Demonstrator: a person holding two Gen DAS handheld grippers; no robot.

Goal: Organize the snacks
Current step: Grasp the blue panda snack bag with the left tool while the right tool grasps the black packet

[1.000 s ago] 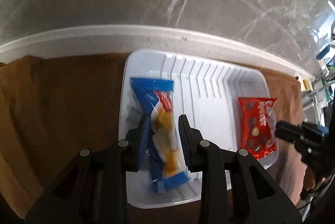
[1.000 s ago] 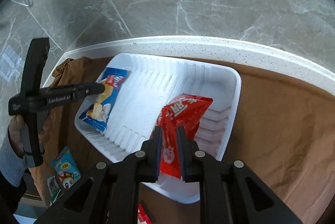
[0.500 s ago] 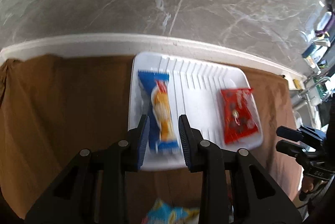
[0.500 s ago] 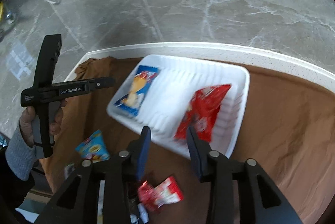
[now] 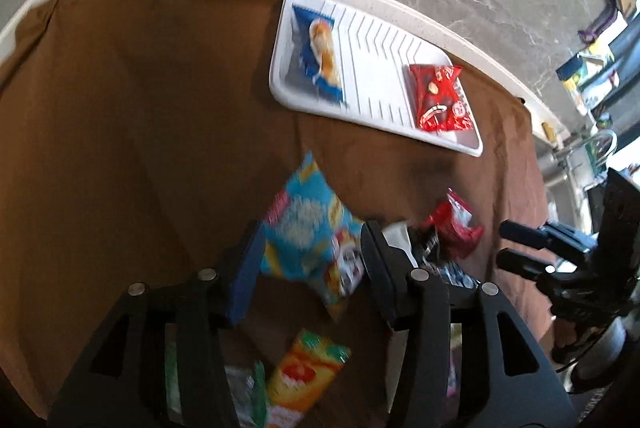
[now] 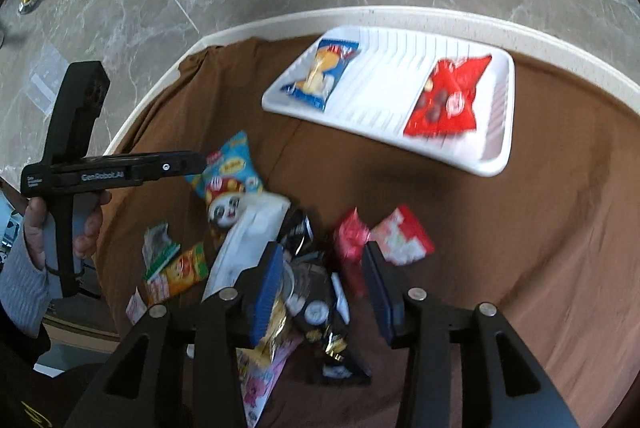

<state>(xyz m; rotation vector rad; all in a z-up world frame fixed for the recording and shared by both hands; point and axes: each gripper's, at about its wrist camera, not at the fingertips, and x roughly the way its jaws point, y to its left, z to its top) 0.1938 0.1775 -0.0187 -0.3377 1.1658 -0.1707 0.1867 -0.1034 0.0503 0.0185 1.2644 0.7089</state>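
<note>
Both sets of fingers are spread wide and hold nothing: the left gripper (image 5: 312, 260) hangs over a light blue snack bag (image 5: 304, 236), the right gripper (image 6: 320, 280) over the snack pile (image 6: 312, 268), and the white tray (image 6: 496, 156) lies far ahead.

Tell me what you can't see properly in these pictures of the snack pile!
- Light blue snack packet, left wrist view: motion blur smears its print, so no words read.
- Yellow snack packet, left wrist view: its lower end runs off the bottom edge.
- Black wrapper, right wrist view: partly behind the right gripper fingers, label too small.
- Pink packet, right wrist view: mostly hidden under the gripper body.
</note>
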